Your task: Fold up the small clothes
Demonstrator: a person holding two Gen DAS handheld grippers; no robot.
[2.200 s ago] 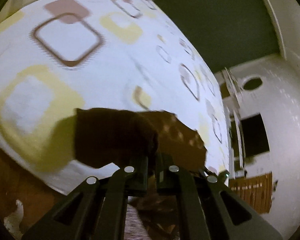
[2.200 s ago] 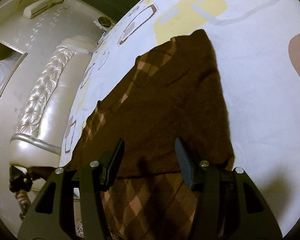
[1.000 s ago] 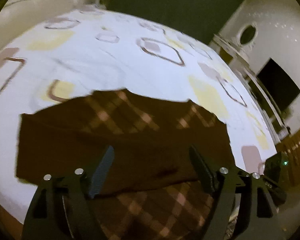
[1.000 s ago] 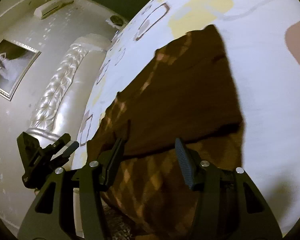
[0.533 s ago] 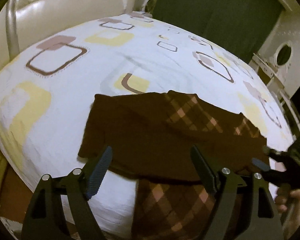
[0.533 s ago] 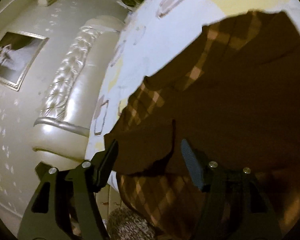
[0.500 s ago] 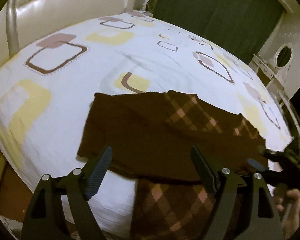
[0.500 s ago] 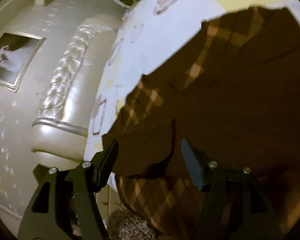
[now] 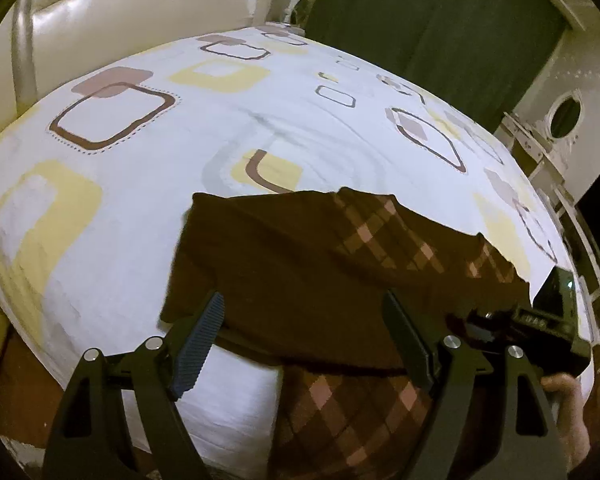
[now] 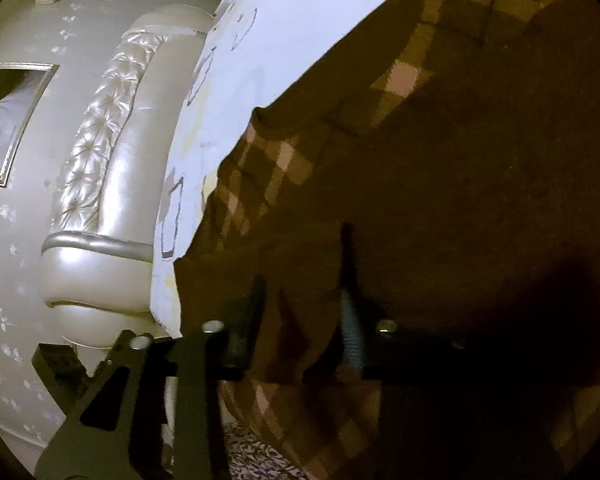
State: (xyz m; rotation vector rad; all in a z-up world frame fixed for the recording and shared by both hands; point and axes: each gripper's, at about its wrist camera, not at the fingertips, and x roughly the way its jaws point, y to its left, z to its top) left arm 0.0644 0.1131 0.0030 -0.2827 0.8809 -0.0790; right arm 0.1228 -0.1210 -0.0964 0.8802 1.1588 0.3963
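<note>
A dark brown garment (image 9: 300, 264) with a pink and tan diamond pattern lies partly folded at the near edge of the bed, its lower part hanging over the side. My left gripper (image 9: 304, 332) is open and empty, just above the garment's near fold. My right gripper (image 10: 300, 320) is close over the garment (image 10: 440, 184), its fingers narrowed around a raised fold of the cloth. It also shows in the left wrist view (image 9: 540, 320), at the garment's right end.
The bed sheet (image 9: 180, 168) is white with yellow and brown squares. A padded cream headboard (image 10: 100, 168) stands at the far end. A dark green curtain (image 9: 440, 20) hangs behind the bed. A patterned rug (image 10: 252, 456) lies below the bed edge.
My left gripper has let go of the garment, opened and drawn back. My right gripper has moved in low to the garment's edge, and its fingers have narrowed around a fold.
</note>
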